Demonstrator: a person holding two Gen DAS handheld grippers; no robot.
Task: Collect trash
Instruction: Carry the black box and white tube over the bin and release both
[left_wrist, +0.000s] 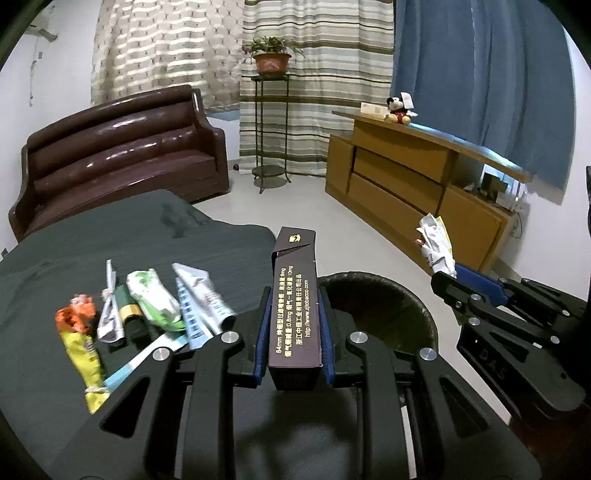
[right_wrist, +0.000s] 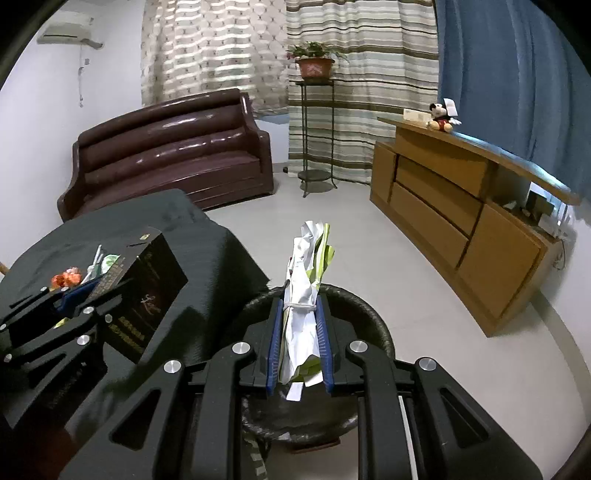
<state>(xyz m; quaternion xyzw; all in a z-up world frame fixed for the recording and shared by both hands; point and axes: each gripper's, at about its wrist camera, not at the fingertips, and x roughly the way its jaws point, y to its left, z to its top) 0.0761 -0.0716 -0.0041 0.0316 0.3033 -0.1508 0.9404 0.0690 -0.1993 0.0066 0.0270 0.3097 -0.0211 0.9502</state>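
I hold a dark carton (left_wrist: 293, 302), long and narrow with gold print, end-on at twelve o'clock in my left view, above the table edge beside the bin's rim. My other tool holds a crumpled white-and-green paper bundle (right_wrist: 304, 295), banded, over the black-lined bin (right_wrist: 369, 314). Five or so wrappers (left_wrist: 147, 306) lie fanned on the dark table cloth at ten o'clock: orange-yellow, silver, green, blue-white.

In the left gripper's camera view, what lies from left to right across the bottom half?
Orange-yellow wrapper → green-white packet → dark box held in the left gripper → black bin → right gripper holding crumpled paper.
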